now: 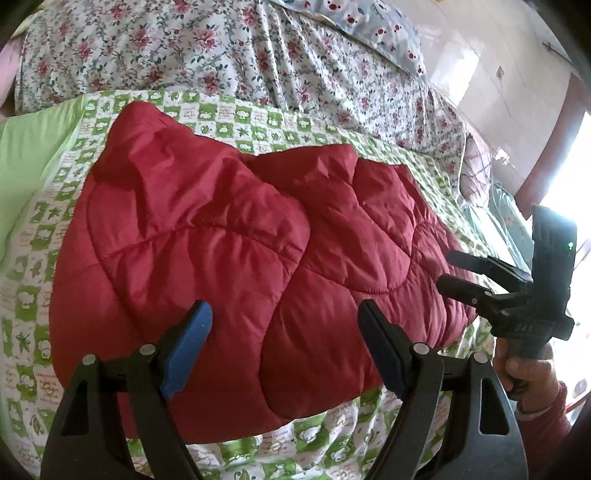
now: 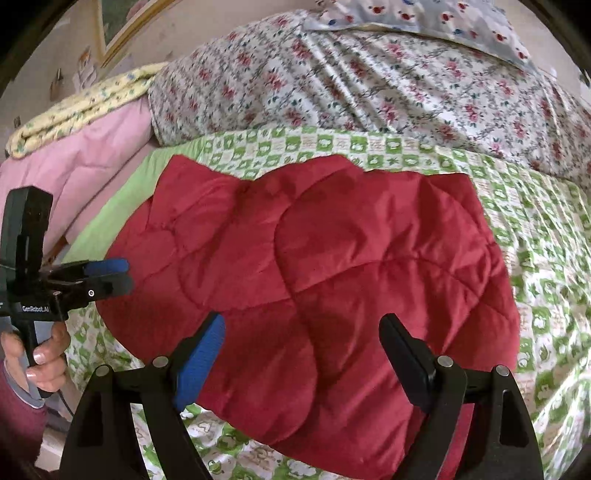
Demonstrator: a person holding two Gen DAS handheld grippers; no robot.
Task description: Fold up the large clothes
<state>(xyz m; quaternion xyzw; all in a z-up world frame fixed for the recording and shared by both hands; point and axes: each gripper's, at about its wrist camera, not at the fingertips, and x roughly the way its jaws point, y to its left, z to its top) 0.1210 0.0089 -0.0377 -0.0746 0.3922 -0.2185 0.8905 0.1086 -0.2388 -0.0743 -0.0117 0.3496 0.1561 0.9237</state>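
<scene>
Both grippers, left gripper [image 1: 284, 332] and right gripper [image 2: 303, 343], hover with jaws spread, gripping nothing. Beneath them, the red quilted garment [image 1: 229, 236] lies folded compactly on the green-checked bedspread [image 1: 258, 122]. Folding appears largely complete; possibly one final fold remains.

Green-checked bedspread [image 1: 258, 122], floral quilt [image 2: 369, 85], pillow [image 1: 373, 26]

A home bedroom: bed [image 2: 535, 236] piled with floral quilts [image 2: 369, 81] and pillow [image 2: 424, 14]

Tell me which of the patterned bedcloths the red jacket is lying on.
The green-and-white checked cloth; the red jacket lies on it. The rose-flowered bedding and the blue pillow lie behind.
</scene>
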